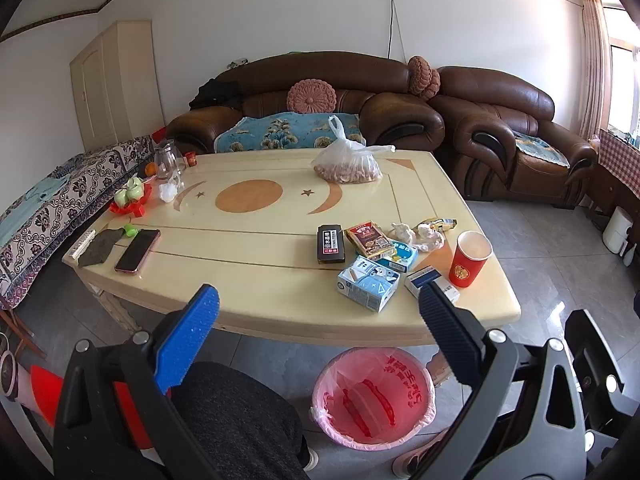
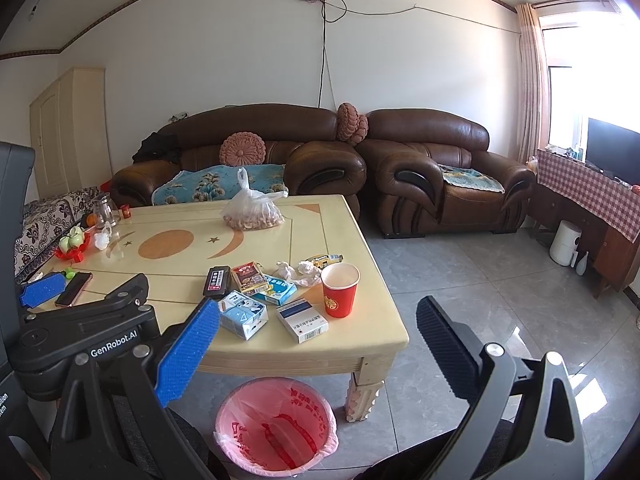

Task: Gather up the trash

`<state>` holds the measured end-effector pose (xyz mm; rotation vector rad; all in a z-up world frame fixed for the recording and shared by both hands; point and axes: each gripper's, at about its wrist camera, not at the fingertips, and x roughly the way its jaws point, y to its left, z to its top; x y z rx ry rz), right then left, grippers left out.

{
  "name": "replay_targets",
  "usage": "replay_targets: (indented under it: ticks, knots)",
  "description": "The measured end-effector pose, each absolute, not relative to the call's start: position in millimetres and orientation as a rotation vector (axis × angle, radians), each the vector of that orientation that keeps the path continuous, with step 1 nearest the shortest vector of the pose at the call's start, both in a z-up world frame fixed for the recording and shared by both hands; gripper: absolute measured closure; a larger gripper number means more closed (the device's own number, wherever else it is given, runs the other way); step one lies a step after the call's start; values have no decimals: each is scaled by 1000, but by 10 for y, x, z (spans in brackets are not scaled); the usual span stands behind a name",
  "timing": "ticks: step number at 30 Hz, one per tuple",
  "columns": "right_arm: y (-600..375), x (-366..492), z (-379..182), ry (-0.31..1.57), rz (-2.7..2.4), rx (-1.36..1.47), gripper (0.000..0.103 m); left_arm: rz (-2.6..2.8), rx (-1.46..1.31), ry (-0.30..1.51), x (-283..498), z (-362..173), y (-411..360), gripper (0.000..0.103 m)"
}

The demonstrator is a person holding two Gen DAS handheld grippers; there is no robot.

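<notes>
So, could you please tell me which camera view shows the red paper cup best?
The right wrist view shows the red paper cup best: it stands clear near the table corner, open mouth and gold emblem fully visible. The left wrist view also shows the whole cup, but nearer the frame's right side, close behind that tool's dark finger.

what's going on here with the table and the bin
A person holds a hand-held gripper in each hand, facing a table to collect trash. The left hand-held gripper and the right hand-held gripper are both open and empty, hovering short of the table. The trash has not been picked up yet: crumpled tissues, a red cup and several small boxes sit near the table's front corner. A pink-lined bin waits on the floor in front of the table.
</notes>
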<state>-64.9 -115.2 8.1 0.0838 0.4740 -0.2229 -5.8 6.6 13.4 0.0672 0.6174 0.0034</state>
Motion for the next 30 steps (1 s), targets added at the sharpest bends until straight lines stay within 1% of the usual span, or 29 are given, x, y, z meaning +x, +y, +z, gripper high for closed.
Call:
replay_targets:
  ticks: [30]
  knots:
    - [-1147, -646, 74, 474, -222, 85, 6, 2, 64, 616, -62, 145, 84, 5]
